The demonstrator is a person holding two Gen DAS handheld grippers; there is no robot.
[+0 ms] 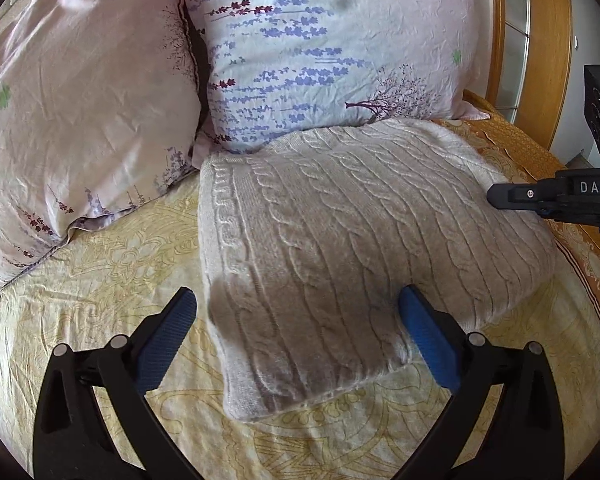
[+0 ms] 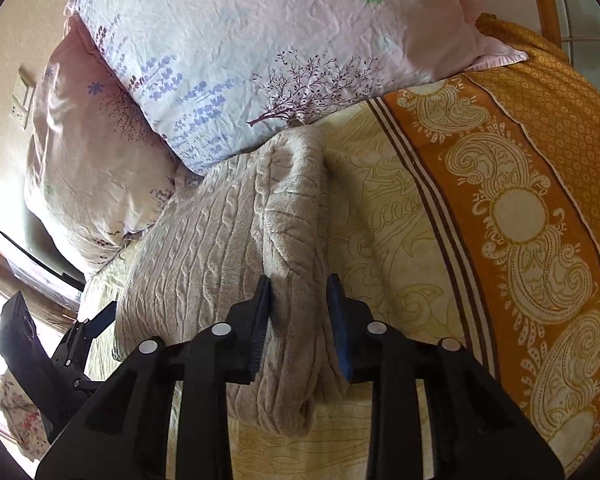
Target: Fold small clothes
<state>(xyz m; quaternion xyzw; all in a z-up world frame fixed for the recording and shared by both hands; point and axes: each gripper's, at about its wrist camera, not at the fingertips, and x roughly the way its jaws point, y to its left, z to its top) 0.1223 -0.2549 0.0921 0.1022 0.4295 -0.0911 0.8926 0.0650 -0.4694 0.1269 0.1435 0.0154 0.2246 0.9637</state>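
Pinching the sweater's [image 2: 236, 248] side fold, the right claw [image 2: 300, 320] grips it, likely to square that edge. Left claw [image 1: 296, 320] hovers spread open over the sweater's near corner, pillows [image 1: 332, 48] just behind.

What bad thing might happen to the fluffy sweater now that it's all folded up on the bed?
1. The right tool has the thick folded edge of the beige cable-knit sweater between its blue pads; lifting or tugging could drag the fold open.
2. The left tool hangs open over the near corner, not holding it, so that side may shift.
3. The sweater's far edge touches the lavender-print pillow; pushing it forward might bunch it.
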